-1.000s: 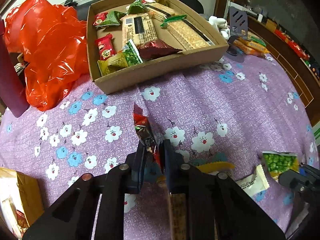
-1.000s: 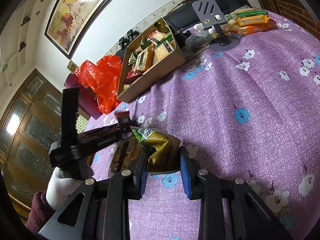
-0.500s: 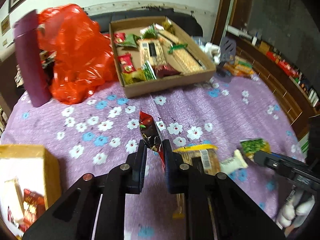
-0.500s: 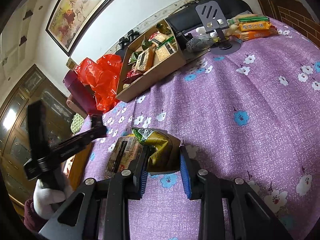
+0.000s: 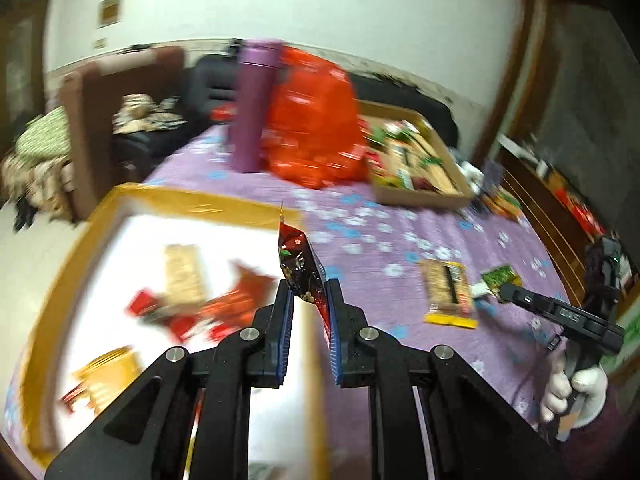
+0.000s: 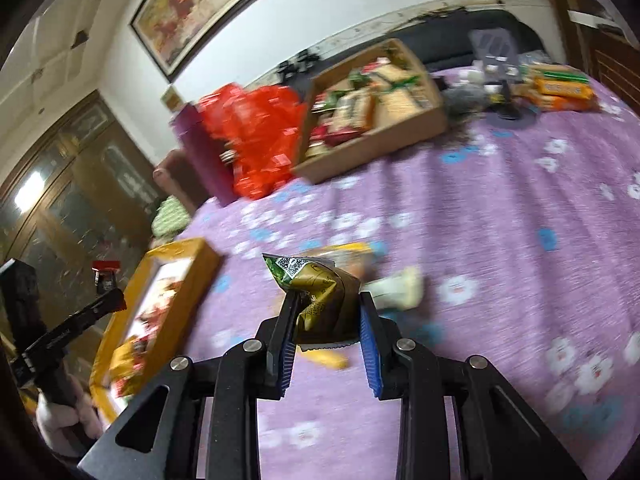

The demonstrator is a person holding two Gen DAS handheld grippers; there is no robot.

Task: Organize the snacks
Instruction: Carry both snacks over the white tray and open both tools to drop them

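Observation:
My left gripper [image 5: 308,292] is shut on a dark red snack packet [image 5: 302,264] and holds it above the right edge of a yellow-rimmed box [image 5: 192,200] with several red and tan snacks inside. My right gripper [image 6: 328,308] is shut on an olive-green snack packet [image 6: 320,292], lifted above the purple flowered cloth [image 6: 500,220]. The yellow box shows at the left in the right wrist view [image 6: 176,256]. The left gripper [image 6: 108,304] shows there too, at the far left.
A cardboard tray [image 5: 420,196] full of snacks stands at the back, also in the right wrist view [image 6: 372,136]. A red plastic bag [image 5: 316,120] and a purple bottle [image 5: 252,112] stand beside it. A cracker pack [image 5: 448,292], a green packet [image 5: 500,276] and a white candy [image 6: 400,288] lie on the cloth.
My left gripper has swung left and up with the red packet, from over the cloth to over the yellow box. My right gripper has lifted the olive packet off the cloth.

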